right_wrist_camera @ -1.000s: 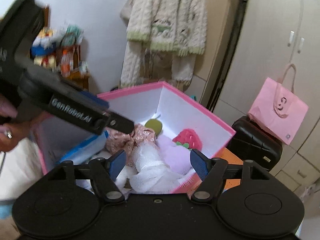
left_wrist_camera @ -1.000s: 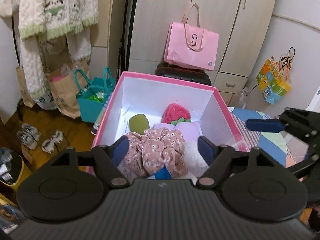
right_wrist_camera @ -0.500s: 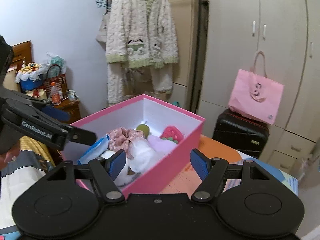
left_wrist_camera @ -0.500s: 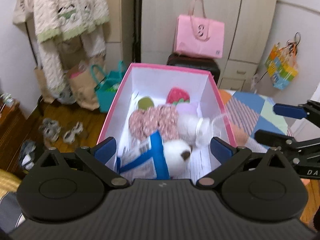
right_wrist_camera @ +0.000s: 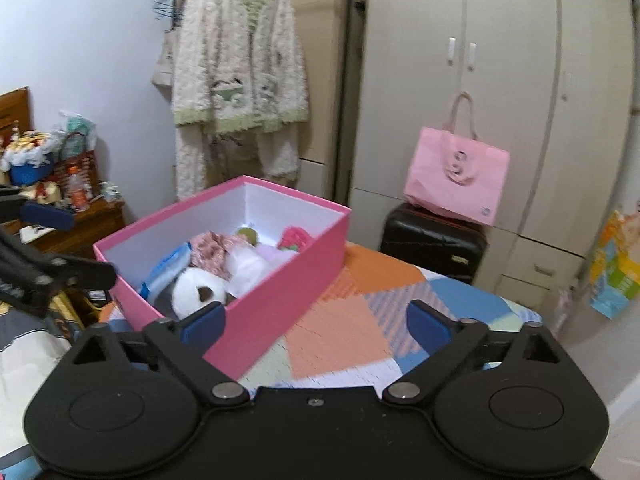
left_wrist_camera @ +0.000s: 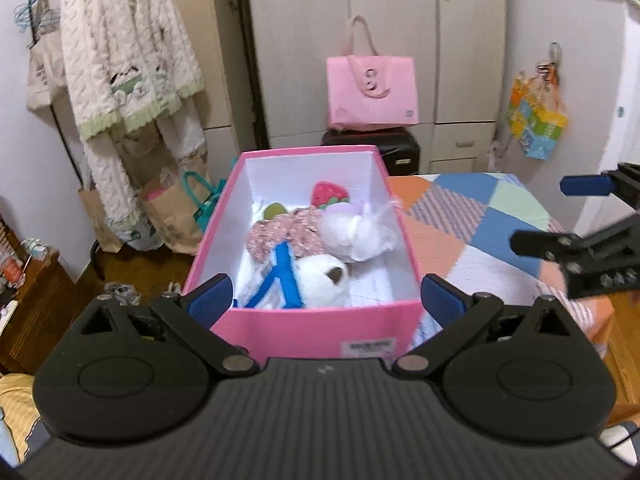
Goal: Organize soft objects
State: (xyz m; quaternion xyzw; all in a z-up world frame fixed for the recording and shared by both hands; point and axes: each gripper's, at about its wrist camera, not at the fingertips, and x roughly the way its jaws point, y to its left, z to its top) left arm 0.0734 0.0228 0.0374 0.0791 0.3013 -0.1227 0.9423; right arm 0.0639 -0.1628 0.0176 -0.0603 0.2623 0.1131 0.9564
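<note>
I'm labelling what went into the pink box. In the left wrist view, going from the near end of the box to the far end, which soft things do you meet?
White plush with a brown patch → floral pink fabric → red strawberry plush, all inside the pink box.

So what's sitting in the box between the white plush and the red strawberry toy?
In the left wrist view, the pink floral fabric lies between the white plush and the strawberry toy.
</note>
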